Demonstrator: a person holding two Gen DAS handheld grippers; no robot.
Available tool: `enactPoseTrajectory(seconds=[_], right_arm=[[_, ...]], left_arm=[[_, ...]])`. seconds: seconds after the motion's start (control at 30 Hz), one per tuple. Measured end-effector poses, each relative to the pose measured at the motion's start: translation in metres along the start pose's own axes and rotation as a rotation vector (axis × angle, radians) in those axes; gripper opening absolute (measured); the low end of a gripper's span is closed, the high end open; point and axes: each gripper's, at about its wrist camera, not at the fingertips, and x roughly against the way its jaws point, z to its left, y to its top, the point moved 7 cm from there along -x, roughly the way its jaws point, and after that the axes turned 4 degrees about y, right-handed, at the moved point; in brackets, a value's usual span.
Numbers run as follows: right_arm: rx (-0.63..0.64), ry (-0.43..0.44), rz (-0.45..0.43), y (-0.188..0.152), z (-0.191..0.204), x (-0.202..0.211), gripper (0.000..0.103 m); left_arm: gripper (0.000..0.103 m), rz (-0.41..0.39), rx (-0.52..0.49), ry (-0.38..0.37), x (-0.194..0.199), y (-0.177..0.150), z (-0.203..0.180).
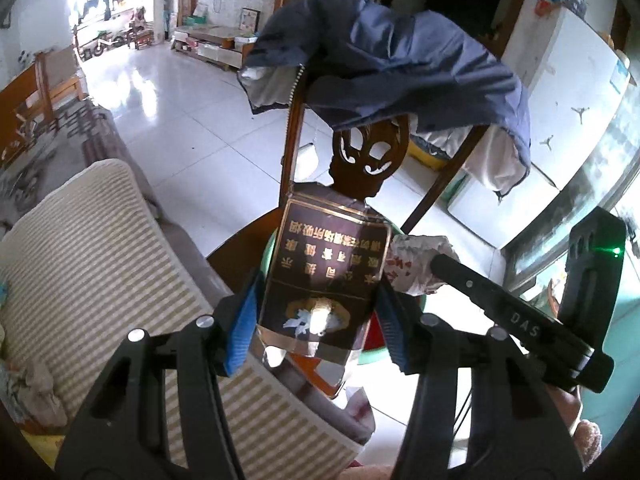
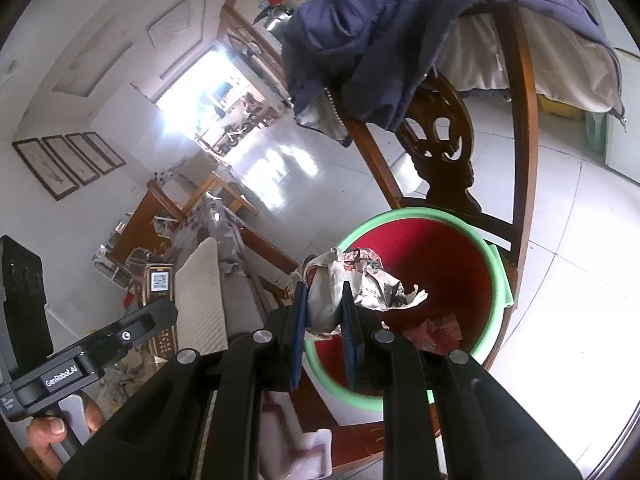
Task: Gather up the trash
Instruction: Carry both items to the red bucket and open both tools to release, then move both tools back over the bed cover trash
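Note:
My left gripper [image 1: 316, 316] is shut on a dark brown cigarette pack [image 1: 326, 264] with gold lettering, held upright in front of a chair. My right gripper [image 2: 324, 304] is shut on a crumpled wad of printed paper [image 2: 360, 276] and holds it over the near rim of a red bin with a green rim [image 2: 498, 280]. The same wad [image 1: 416, 264] and the right gripper's body [image 1: 520, 316] show to the right in the left wrist view. The bin stands on the chair seat and holds reddish scraps [image 2: 434, 332]. The left gripper's body [image 2: 80, 368] and the pack [image 2: 160, 280] show at the left of the right wrist view.
A carved wooden chair [image 1: 370, 160] has a navy jacket [image 1: 400, 60] draped over its back. A striped cushion on a sofa [image 1: 100, 280] lies to the left. White tiled floor [image 1: 180, 120] stretches beyond, with a white appliance [image 1: 576, 92] on the right.

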Motion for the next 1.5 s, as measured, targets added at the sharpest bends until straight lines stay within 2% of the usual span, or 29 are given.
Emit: enactPoseTrajectory(seconds=[0.07, 0.1, 0.13, 0.2, 0.4, 0.5, 0.67, 0.73, 0.83, 0.93, 1.07, 1.13, 1.2, 1.3, 1.37, 1.4, 1.43, 1.5], right_arm=[[-0.007, -0.013, -0.019, 0.001, -0.004, 0.001, 0.021], [-0.017, -0.024, -0.031, 0.002, -0.007, 0.002, 0.033], [-0.022, -0.027, -0.036, 0.003, -0.009, 0.002, 0.037], [-0.018, -0.037, -0.035, 0.004, -0.012, 0.002, 0.037], [-0.016, -0.027, -0.039, 0.006, -0.005, 0.007, 0.037], [0.009, -0.001, -0.037, 0.008, 0.013, 0.010, 0.037], [0.086, 0.074, -0.015, 0.003, 0.068, 0.014, 0.037], [0.123, 0.112, 0.007, -0.004, 0.093, 0.012, 0.038], [0.183, 0.189, 0.057, -0.023, 0.140, 0.007, 0.046], [0.239, 0.262, 0.116, -0.048, 0.182, 0.001, 0.052], [0.333, 0.308, 0.209, -0.090, 0.226, -0.014, 0.052], [0.366, 0.305, 0.249, -0.108, 0.239, -0.023, 0.053], [0.403, 0.279, 0.277, -0.121, 0.246, -0.030, 0.053], [0.439, 0.245, 0.274, -0.127, 0.252, -0.034, 0.053], [0.442, 0.222, 0.279, -0.129, 0.251, -0.037, 0.054], [0.444, 0.214, 0.280, -0.131, 0.250, -0.037, 0.054], [0.449, 0.208, 0.280, -0.133, 0.249, -0.037, 0.054], [0.466, 0.193, 0.284, -0.135, 0.250, -0.037, 0.054]], left_arm=[[0.053, 0.011, -0.013, -0.001, -0.006, 0.001, -0.006], [0.058, 0.013, -0.019, 0.003, -0.008, 0.002, -0.008], [0.066, 0.009, -0.024, 0.005, -0.009, 0.002, -0.010], [0.071, -0.014, -0.025, 0.008, -0.008, 0.003, -0.013], [0.071, -0.022, -0.038, 0.017, -0.002, 0.000, -0.014], [0.071, -0.046, -0.028, 0.034, 0.013, -0.004, -0.008], [0.073, -0.091, 0.041, 0.074, 0.053, -0.021, 0.021], [0.080, -0.120, 0.105, 0.097, 0.076, -0.033, 0.043], [0.084, -0.150, 0.203, 0.156, 0.110, -0.055, 0.085], [0.089, -0.174, 0.340, 0.267, 0.146, -0.087, 0.141], [0.089, -0.174, 0.641, 0.378, 0.188, -0.156, 0.224], [0.089, -0.169, 0.834, 0.436, 0.207, -0.203, 0.268], [0.089, -0.147, 0.962, 0.458, 0.215, -0.240, 0.294], [0.089, -0.076, 1.036, 0.482, 0.212, -0.281, 0.315], [0.089, -0.051, 1.083, 0.444, 0.201, -0.291, 0.318], [0.089, -0.052, 1.120, 0.382, 0.192, -0.290, 0.318], [0.089, -0.061, 1.114, 0.345, 0.186, -0.284, 0.318], [0.089, -0.052, 1.062, 0.361, 0.175, -0.274, 0.323]])
